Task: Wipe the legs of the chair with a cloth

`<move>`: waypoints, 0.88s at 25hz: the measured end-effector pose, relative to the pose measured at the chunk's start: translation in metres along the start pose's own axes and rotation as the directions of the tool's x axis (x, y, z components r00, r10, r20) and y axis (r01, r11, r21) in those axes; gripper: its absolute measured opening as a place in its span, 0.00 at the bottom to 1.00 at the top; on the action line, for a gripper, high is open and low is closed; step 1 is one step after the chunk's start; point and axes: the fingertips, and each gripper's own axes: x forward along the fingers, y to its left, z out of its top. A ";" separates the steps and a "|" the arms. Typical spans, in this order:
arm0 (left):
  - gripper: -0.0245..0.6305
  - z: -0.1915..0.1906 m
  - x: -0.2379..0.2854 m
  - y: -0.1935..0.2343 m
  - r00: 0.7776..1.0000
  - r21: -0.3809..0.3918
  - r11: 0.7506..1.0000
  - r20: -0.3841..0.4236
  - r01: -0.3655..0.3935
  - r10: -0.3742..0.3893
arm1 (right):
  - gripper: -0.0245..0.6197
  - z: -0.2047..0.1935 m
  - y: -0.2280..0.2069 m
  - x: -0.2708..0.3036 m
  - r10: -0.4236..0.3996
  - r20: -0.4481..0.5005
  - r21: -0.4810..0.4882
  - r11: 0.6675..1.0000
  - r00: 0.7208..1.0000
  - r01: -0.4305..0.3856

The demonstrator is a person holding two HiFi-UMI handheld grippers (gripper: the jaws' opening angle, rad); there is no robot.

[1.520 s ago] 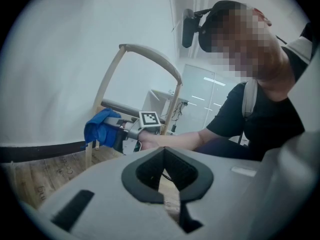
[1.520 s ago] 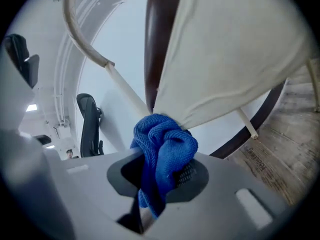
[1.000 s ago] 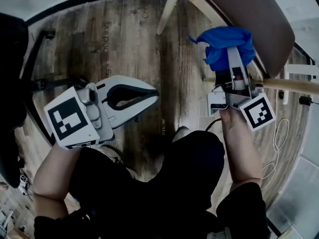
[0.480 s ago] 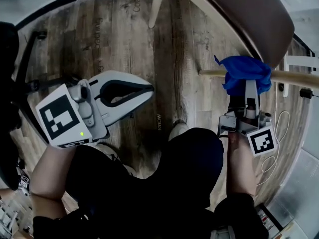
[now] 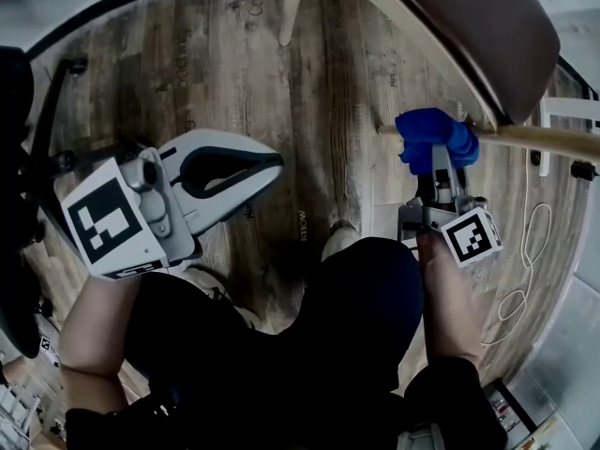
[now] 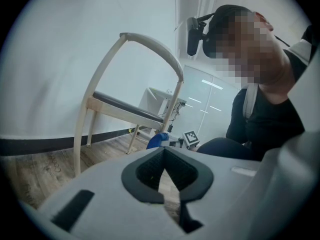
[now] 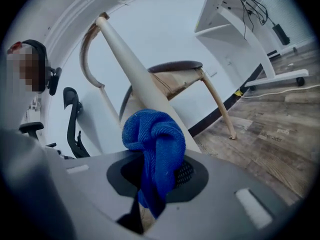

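A pale wooden chair with a dark seat point(image 5: 469, 26) stands at the top right of the head view. Its near leg point(image 5: 539, 141) runs across the right side, and another leg point(image 5: 292, 7) shows at the top. A blue cloth point(image 5: 431, 137) is bunched against the near leg, close to its foot end. My right gripper point(image 5: 437, 162) is shut on this cloth. In the right gripper view the cloth point(image 7: 155, 146) sits between the jaws, pressed on the round leg point(image 7: 132, 69). My left gripper point(image 5: 277, 165) hangs over the floor at the left, shut and holding nothing. The whole chair point(image 6: 127, 109) appears in the left gripper view.
The floor is wood plank point(image 5: 309, 111). A black office chair point(image 5: 23, 157) stands at the far left. A white desk frame point(image 5: 562, 111) and a loose cable point(image 5: 525, 261) lie right of the chair. The person's dark trousers point(image 5: 328, 345) and a shoe point(image 5: 336, 240) fill the bottom.
My right gripper has brought the cloth down onto the near leg and then slid it along the leg toward the foot end. The left gripper has barely moved.
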 end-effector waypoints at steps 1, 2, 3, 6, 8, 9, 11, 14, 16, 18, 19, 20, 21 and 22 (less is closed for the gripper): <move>0.04 -0.002 0.001 0.000 1.000 -0.001 1.000 -0.004 -0.001 0.001 | 0.16 -0.008 -0.008 0.000 -0.017 -0.012 0.009 1.000 1.000 0.017; 0.04 -0.004 0.001 0.001 1.000 -0.004 1.000 -0.008 -0.005 0.005 | 0.15 -0.014 -0.015 0.001 -0.032 -0.022 0.016 0.999 0.999 0.032; 0.04 -0.006 0.000 0.002 1.000 -0.007 1.000 -0.012 -0.010 0.010 | 0.16 -0.021 -0.020 0.001 -0.044 -0.032 0.020 0.999 0.999 0.045; 0.04 -0.010 -0.004 0.006 1.000 -0.024 0.999 -0.013 -0.028 0.028 | 0.15 -0.038 -0.034 0.003 -0.068 -0.063 0.042 0.997 0.996 0.071; 0.04 -0.011 -0.003 0.006 0.999 -0.029 0.999 -0.010 -0.035 0.035 | 0.16 -0.052 -0.046 0.003 -0.079 -0.089 0.066 0.994 0.993 0.085; 0.04 -0.011 -0.002 0.006 0.999 -0.029 0.999 -0.010 -0.036 0.036 | 0.16 -0.059 -0.053 0.005 -0.081 -0.103 0.075 0.993 0.991 0.089; 0.04 -0.014 0.000 0.007 0.999 -0.028 0.999 -0.019 -0.039 0.038 | 0.16 -0.075 -0.066 0.010 -0.093 -0.137 0.089 0.990 0.986 0.105; 0.04 -0.020 -0.002 0.011 0.998 -0.035 0.998 -0.040 -0.050 0.049 | 0.16 -0.101 -0.085 0.018 -0.126 -0.189 0.125 0.981 0.974 0.151; 0.04 -0.022 -0.005 0.014 0.997 -0.043 0.997 -0.042 -0.064 0.062 | 0.16 -0.120 -0.098 0.024 -0.154 -0.221 0.159 0.969 0.963 0.191; 0.04 -0.022 -0.008 0.017 0.997 -0.046 0.996 -0.038 -0.075 0.073 | 0.15 -0.136 -0.109 0.028 -0.179 -0.246 0.172 0.959 0.953 0.225; 0.04 -0.022 -0.008 0.017 0.996 -0.046 0.996 -0.038 -0.077 0.076 | 0.16 -0.142 -0.113 0.030 -0.190 -0.256 0.173 0.956 0.948 0.238; 0.04 -0.022 -0.009 0.017 0.996 -0.045 0.996 -0.038 -0.078 0.076 | 0.16 -0.148 -0.118 0.032 -0.199 -0.265 0.175 0.952 0.944 0.250; 0.04 -0.022 -0.009 0.016 0.996 -0.044 0.996 -0.039 -0.077 0.076 | 0.16 -0.153 -0.121 0.034 -0.205 -0.275 0.180 0.949 0.939 0.260; 0.04 -0.021 -0.009 0.016 0.996 -0.044 0.996 -0.039 -0.076 0.074 | 0.16 -0.159 -0.125 0.036 -0.211 -0.285 0.184 0.945 0.935 0.269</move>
